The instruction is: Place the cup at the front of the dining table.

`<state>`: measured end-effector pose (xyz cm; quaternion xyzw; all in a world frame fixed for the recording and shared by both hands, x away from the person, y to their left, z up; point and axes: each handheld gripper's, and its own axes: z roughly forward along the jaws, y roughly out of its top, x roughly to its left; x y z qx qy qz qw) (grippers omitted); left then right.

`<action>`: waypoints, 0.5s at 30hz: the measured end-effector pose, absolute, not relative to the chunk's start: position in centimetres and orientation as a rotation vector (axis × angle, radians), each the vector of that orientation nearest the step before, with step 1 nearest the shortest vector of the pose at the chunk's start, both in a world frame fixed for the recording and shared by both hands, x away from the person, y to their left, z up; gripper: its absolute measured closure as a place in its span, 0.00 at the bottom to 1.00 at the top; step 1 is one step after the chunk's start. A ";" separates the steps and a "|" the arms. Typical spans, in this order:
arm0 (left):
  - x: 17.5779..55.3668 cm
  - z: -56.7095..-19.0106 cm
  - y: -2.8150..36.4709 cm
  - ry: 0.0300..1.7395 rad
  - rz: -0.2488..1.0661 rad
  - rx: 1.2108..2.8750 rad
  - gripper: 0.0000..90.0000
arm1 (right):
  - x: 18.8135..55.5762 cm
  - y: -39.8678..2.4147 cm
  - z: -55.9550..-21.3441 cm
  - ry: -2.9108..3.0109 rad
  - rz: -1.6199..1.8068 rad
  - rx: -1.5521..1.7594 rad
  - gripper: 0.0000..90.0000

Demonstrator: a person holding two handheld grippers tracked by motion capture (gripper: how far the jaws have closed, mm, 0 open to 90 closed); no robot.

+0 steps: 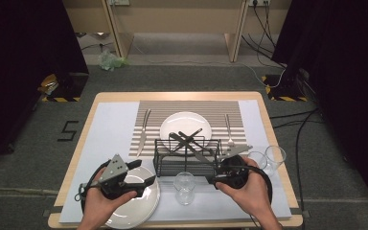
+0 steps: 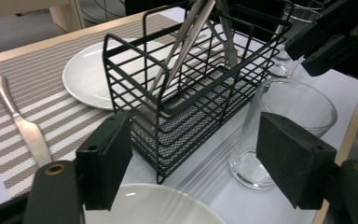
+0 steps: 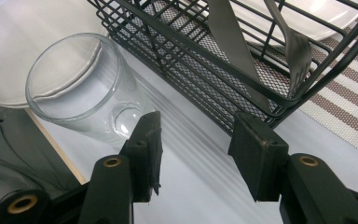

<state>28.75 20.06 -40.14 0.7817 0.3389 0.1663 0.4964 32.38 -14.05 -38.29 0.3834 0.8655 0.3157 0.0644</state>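
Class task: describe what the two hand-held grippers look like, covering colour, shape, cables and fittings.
Both are black. The left hand-held gripper carries a grey three-cornered plate; so does the right hand-held gripper. Black cables loop from each. Blocky black pads sit on arms with brass-coloured rivets. Forearms are bare.

Desk (image 1: 96,103), light wood, rectangular, at centre frame; covered by a pale sheet (image 1: 110,129). On the sheet: striped placemat (image 1: 191,108) at upper centre, white plate (image 1: 139,211) at lower left, black wire basket (image 1: 186,158) at centre, one clear glass (image 1: 184,187) just below the basket, two glasses (image 1: 268,158) at right. On the placemat: knife (image 1: 143,132) left, second white plate (image 1: 184,122) centre, fork (image 1: 229,129) right.
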 end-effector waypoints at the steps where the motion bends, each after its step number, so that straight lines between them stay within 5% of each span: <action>1: 28.7 -40.1 20.0 0.818 0.400 1.894 0.29 | 32.4 -14.1 -38.3 2.612 0.952 1.159 0.59; 15: 28.8 -40.0 18.4 0.785 0.369 1.905 0.29 | 32.4 -14.1 -38.3 2.606 0.949 1.156 0.59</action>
